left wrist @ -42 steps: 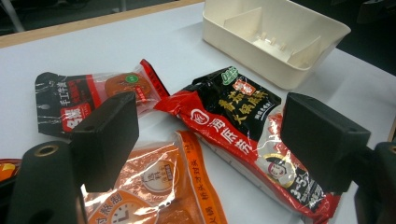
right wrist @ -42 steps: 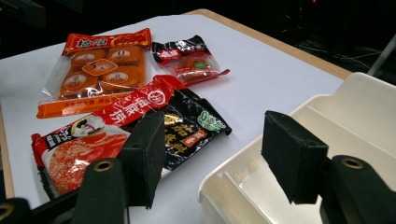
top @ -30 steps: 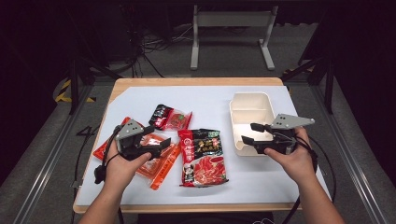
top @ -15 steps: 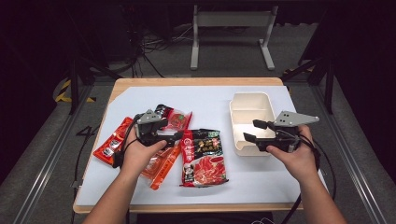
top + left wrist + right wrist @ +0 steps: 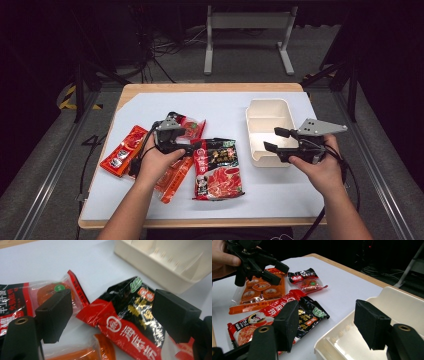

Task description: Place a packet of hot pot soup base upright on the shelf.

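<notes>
1. Orange plastic wraps the flat packet of round pieces [image 5: 124, 151] nearest the bench's left edge; it lies untouched on the white sheet covering the wooden bench [image 5: 150, 100]. Its print is too small to read.
2. A second orange packet [image 5: 172, 178] lies partly under the person's left hand [image 5: 152, 162], toward the front edge.
3. The left gripper [image 5: 196, 146] hovers low over the packets, its black fingers [image 5: 53, 315] spread, nothing between the pads. In the left gripper view they straddle the upper left corner of the large packet.
4. A small red-and-black clear-windowed snack packet [image 5: 187, 126] lies just behind that gripper, toward the bench's middle. It carries Chinese writing and a green round sticker.
5. The large glossy red-and-black hotpot-base pouch [image 5: 217, 167], the thing being reached for, lies flat at mid-bench near the front edge, not yet gripped. It bears big Chinese characters, a round white logo and a green badge.
6. The cream plastic two-compartment tray [image 5: 270, 107] sits near the right edge, with nothing in the compartments as far as they show.
7. The right gripper [image 5: 272, 139] hangs over the tray's front right part, fingers apart, holding nothing.
8. Judging from this, the packing has barely begun: all four packets remain outside the tray.
</notes>
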Demonstrator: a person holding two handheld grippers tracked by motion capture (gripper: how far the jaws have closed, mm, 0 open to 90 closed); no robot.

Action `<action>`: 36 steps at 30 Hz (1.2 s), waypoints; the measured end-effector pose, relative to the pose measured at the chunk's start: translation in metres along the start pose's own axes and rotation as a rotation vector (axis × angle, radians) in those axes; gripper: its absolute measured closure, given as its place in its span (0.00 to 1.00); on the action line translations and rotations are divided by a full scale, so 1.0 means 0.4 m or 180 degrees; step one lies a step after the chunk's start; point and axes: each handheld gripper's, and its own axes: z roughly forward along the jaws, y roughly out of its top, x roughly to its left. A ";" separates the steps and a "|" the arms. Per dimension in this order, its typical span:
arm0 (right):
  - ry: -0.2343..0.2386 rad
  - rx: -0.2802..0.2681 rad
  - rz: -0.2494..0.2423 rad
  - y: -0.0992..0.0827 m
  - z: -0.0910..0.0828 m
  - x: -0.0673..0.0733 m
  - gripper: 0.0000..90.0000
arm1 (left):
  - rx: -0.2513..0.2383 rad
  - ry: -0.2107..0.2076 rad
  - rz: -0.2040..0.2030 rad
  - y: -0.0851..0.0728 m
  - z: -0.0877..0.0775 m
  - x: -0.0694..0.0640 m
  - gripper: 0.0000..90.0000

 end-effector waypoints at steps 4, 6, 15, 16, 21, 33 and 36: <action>0.0005 0.0018 -0.0013 -0.002 0.004 0.002 0.41 | 0.0039 -0.0033 -0.0050 -0.010 0.024 -0.001 0.20; 0.0011 0.0027 -0.0012 -0.004 0.009 0.004 0.41 | 0.0063 -0.0040 -0.0073 -0.015 0.039 0.003 0.20; 0.0044 0.0081 -0.0010 -0.009 0.020 0.005 0.41 | 0.0151 -0.0105 -0.0236 -0.039 0.075 0.022 0.23; 0.0044 0.0081 -0.0010 -0.009 0.020 0.005 0.41 | 0.0151 -0.0105 -0.0236 -0.039 0.075 0.022 0.24; 0.0054 0.0091 -0.0013 -0.010 0.022 0.006 0.41 | 0.0316 0.0042 -0.0315 -0.052 0.103 0.025 0.32; 0.0064 0.0120 0.0015 -0.014 0.027 0.003 0.41 | 0.0519 -0.0002 -0.0462 -0.057 0.119 0.030 0.44; 0.0071 0.0117 0.0018 -0.014 0.027 0.004 0.41 | 0.0588 -0.0015 -0.0467 -0.058 0.125 0.028 0.51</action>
